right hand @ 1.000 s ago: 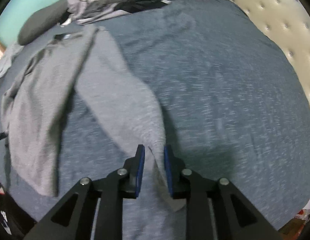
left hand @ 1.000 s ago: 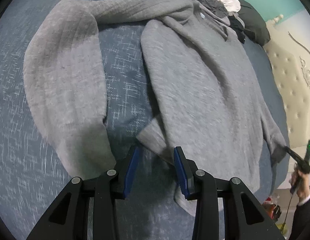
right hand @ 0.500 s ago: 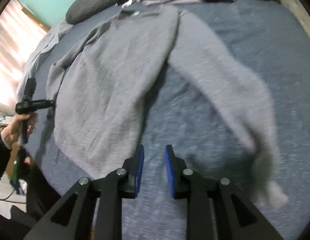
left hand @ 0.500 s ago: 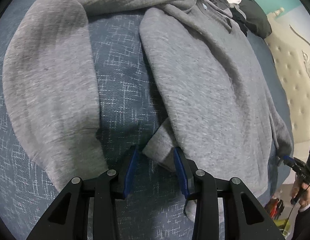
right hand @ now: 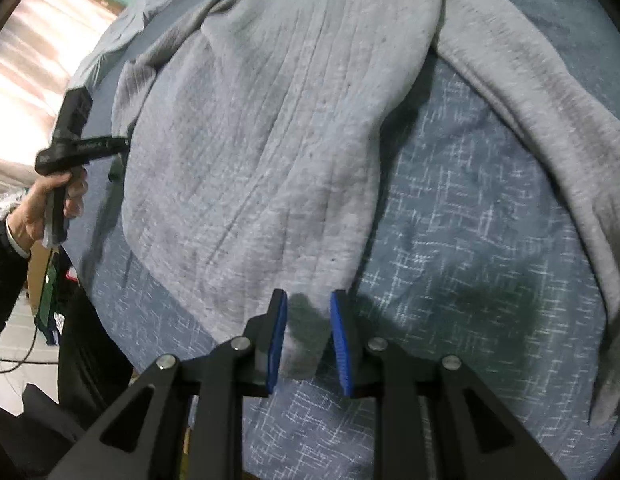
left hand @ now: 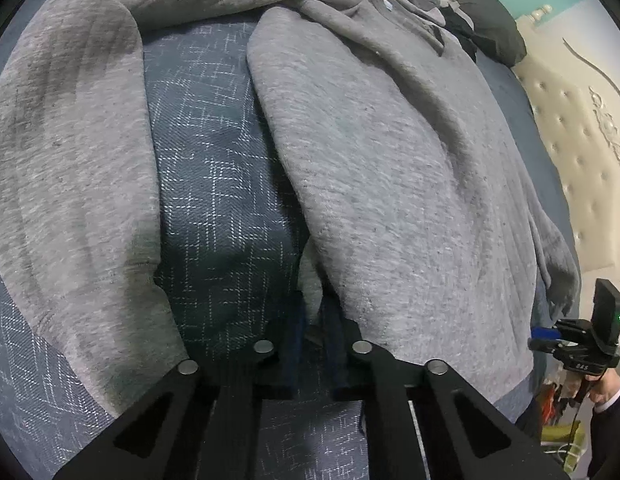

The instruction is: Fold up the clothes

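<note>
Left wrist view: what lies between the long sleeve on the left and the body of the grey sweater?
A bare strip of the blue bedspread separates the sleeve from the sweater body, clearest in the left wrist view.

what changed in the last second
The right tool let go of the sleeve, which dropped onto the bed, and moved to the sweater hem corner. The left tool lowered and narrowed around the other corner. The sweater body stayed flat.

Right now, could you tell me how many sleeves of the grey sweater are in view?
2. One sleeve lies spread on the blue bedspread, apart from the sweater body on its left. The other runs along the body's right edge, partly hidden beside it.
</note>
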A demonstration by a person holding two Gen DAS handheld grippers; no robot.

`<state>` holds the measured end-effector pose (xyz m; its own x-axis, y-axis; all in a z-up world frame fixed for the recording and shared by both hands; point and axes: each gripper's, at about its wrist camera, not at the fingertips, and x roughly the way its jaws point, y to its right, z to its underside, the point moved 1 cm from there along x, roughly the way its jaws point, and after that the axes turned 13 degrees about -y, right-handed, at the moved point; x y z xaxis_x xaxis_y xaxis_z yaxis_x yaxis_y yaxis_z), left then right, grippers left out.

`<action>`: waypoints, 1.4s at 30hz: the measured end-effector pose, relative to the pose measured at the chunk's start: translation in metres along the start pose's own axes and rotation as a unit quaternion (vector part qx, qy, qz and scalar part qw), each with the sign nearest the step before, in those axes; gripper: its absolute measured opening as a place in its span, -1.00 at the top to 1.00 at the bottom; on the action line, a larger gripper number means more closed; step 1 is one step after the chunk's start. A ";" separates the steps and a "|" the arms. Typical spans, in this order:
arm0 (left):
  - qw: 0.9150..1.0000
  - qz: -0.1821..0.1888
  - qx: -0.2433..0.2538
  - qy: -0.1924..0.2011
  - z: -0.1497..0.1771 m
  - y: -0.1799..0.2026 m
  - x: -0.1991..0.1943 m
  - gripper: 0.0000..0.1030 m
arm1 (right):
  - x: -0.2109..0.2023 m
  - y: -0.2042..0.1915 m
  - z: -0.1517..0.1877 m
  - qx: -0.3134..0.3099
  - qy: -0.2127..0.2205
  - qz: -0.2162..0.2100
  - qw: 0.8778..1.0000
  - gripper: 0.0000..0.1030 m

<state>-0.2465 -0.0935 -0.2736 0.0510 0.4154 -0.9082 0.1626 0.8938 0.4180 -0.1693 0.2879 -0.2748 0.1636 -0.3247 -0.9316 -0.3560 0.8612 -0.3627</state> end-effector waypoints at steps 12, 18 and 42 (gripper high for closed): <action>1.000 0.007 0.010 0.013 0.009 -0.004 -0.020 0.89 | 0.007 0.003 0.002 0.004 -0.012 0.002 1.000 0.57; 1.000 0.006 0.022 0.016 0.020 -0.005 -0.042 0.89 | 0.004 0.006 0.002 0.011 -0.014 0.008 1.000 0.57; 0.999 0.004 0.028 0.034 0.052 -0.002 -0.073 0.89 | 0.009 0.003 0.014 0.024 -0.014 -0.001 1.000 0.87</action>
<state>-0.1991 -0.1342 -0.2094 -0.0145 0.4355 -0.9001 0.2173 0.8800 0.4223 -0.1561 0.2931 -0.2836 0.1906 -0.3161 -0.9294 -0.3104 0.8788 -0.3625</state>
